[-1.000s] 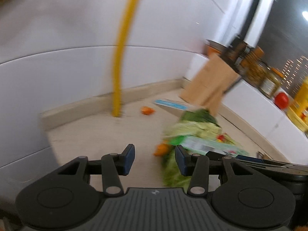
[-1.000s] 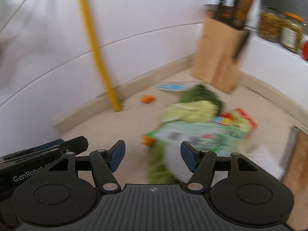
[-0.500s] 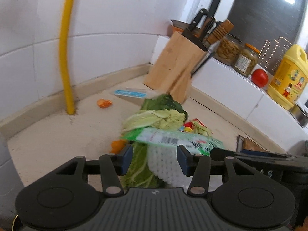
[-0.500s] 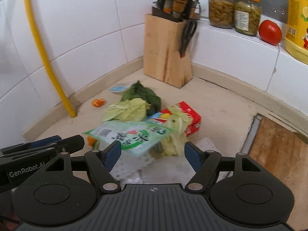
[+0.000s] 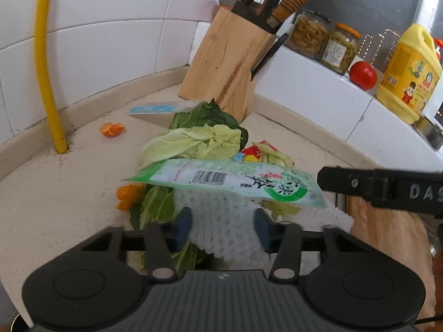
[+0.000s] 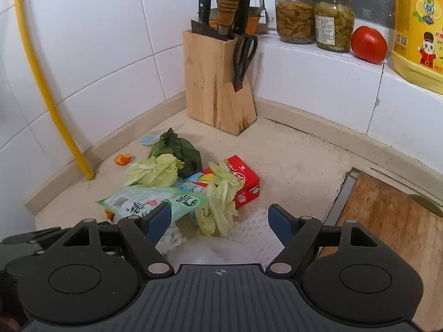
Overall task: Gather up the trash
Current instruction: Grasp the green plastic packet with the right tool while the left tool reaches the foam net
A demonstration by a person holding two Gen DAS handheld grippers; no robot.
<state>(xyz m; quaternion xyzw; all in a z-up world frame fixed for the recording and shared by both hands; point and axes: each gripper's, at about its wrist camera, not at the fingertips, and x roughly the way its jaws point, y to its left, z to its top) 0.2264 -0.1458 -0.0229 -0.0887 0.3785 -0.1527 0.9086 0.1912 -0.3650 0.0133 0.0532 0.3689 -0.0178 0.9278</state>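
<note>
Blue-padded fingers of the left gripper (image 5: 223, 229) stand apart on either side of a white foam mesh sleeve (image 5: 221, 221); the jaws have just been closing, the mesh sits between them, and whether the pads press on it cannot be told. Right gripper (image 6: 220, 221) is spread wide, its jaws just having opened further, nothing pinched; its left pad (image 6: 159, 220) overlaps the near edge of a green and white plastic food packet (image 6: 149, 200), the right pad hangs over the white mesh (image 6: 254, 229).

Trash pile lies on the beige stone countertop (image 6: 290, 166), toward its back corner. Packet rests on top of the mesh and leaves. Just behind: pale green cabbage leaves (image 5: 193, 145), dark green leaves (image 6: 180, 149), a red cardboard carton (image 6: 243, 178) with a strip of cabbage draped over it. Orange peel pieces (image 5: 112, 130) lie apart, toward the yellow pipe (image 5: 45, 63) at the tiled wall. A small blue and white wrapper (image 5: 155, 109) lies flat beyond the greens.

Worn wooden cutting board (image 6: 387, 221) at the counter's right edge.

Wooden knife block (image 6: 216, 83) with knives and scissors stands in the corner. On the tiled ledge: two glass jars of pickles (image 6: 315, 16), a red tomato (image 6: 368, 44), a yellow plastic oil jug (image 6: 418, 25).
</note>
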